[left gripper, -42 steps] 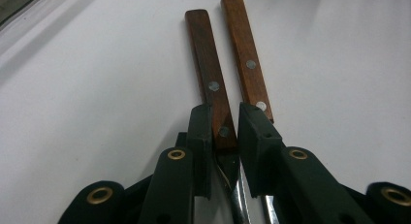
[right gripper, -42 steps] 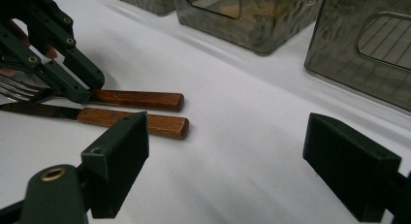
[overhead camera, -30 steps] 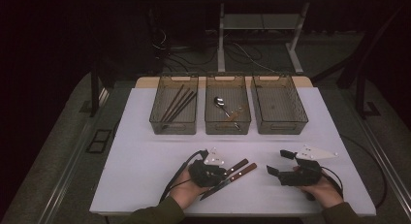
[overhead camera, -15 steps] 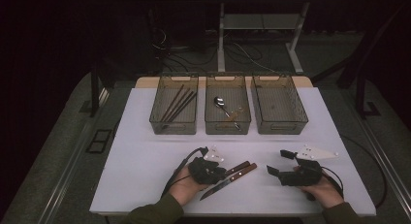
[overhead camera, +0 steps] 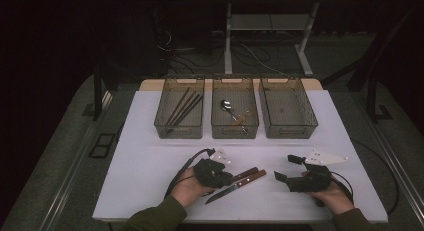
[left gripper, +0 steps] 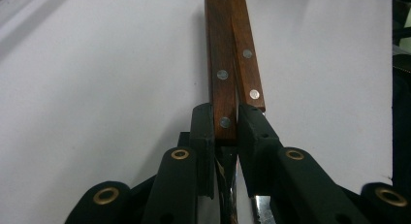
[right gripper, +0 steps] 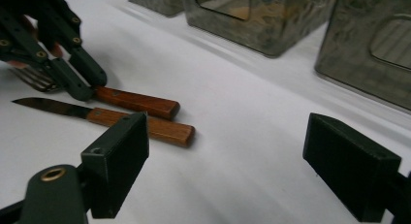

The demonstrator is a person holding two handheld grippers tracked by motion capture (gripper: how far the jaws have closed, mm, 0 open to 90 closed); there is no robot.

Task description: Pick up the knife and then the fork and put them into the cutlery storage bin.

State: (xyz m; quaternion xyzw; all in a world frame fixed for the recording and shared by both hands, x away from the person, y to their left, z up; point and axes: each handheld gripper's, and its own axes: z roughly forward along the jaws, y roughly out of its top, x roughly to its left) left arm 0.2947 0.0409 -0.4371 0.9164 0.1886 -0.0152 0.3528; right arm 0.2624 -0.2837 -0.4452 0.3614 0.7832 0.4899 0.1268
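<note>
A wood-handled fork [left gripper: 223, 76] and a wood-handled knife [overhead camera: 235, 185] lie side by side on the white table [overhead camera: 150, 161], near its front edge. My left gripper [left gripper: 225, 124] is shut on the fork's handle near its metal end, and its jaws press both sides. In the right gripper view the left gripper [right gripper: 89, 86] holds the fork [right gripper: 138, 102], whose tines show behind its fingers, and the knife [right gripper: 145, 127] lies just in front with its blade to the left. My right gripper [right gripper: 225, 166] stands open and empty to the right of both handles, low over the table [overhead camera: 288, 167].
Three clear bins stand in a row at the table's far side. The left bin [overhead camera: 160, 122] holds chopsticks [overhead camera: 182, 107], the middle bin [overhead camera: 235, 128] holds a spoon [overhead camera: 227, 106], and the right bin [overhead camera: 287, 128] looks empty. Bare table lies between the bins and my hands.
</note>
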